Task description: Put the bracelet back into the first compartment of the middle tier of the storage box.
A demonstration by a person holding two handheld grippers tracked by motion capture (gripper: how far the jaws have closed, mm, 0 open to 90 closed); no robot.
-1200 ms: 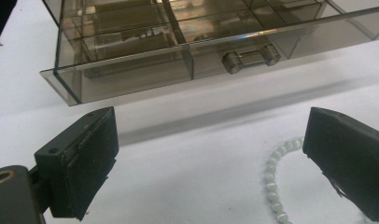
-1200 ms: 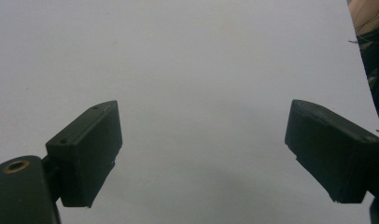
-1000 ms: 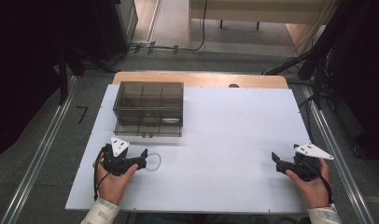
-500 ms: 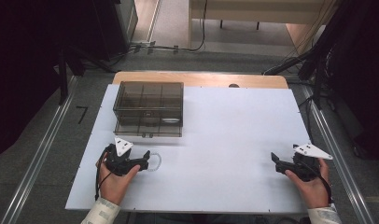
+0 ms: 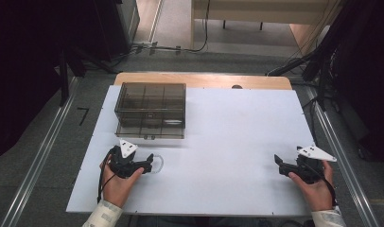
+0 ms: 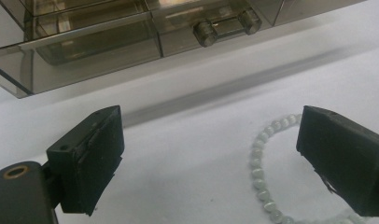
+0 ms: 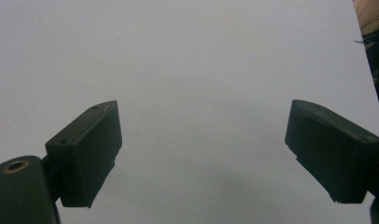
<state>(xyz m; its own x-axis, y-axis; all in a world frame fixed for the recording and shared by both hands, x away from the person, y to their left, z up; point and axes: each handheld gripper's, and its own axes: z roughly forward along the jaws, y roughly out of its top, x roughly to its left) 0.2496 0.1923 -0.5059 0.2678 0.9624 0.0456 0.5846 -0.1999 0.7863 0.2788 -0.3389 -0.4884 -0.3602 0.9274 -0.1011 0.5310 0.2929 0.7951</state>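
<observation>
A pale beaded bracelet (image 5: pixel 157 163) lies on the white tabletop (image 5: pixel 237 127), just in front of a smoky clear drawer box (image 5: pixel 151 109). My left gripper (image 5: pixel 148 161) is low over the table at the bracelet's left edge. In the left gripper view it (image 6: pixel 211 161) stands open; the bracelet (image 6: pixel 259 171) curves in front of the right jaw and is not gripped. The box's drawers (image 6: pixel 108 42) and a two-knob handle (image 6: pixel 226 26) lie just beyond. My right gripper (image 5: pixel 280 162) rests at the front right, open (image 7: pixel 201 156) over bare white surface.
The drawer box takes up the back left of the white tabletop. A wooden strip (image 5: pixel 204 79) runs along the far edge. Metal rails (image 5: pixel 36 161) flank the table on the floor, with cables and dark equipment (image 5: pixel 332 56) at the back right.
My left gripper has crept a little to the right, closer to the bracelet. The right gripper has hardly moved.
</observation>
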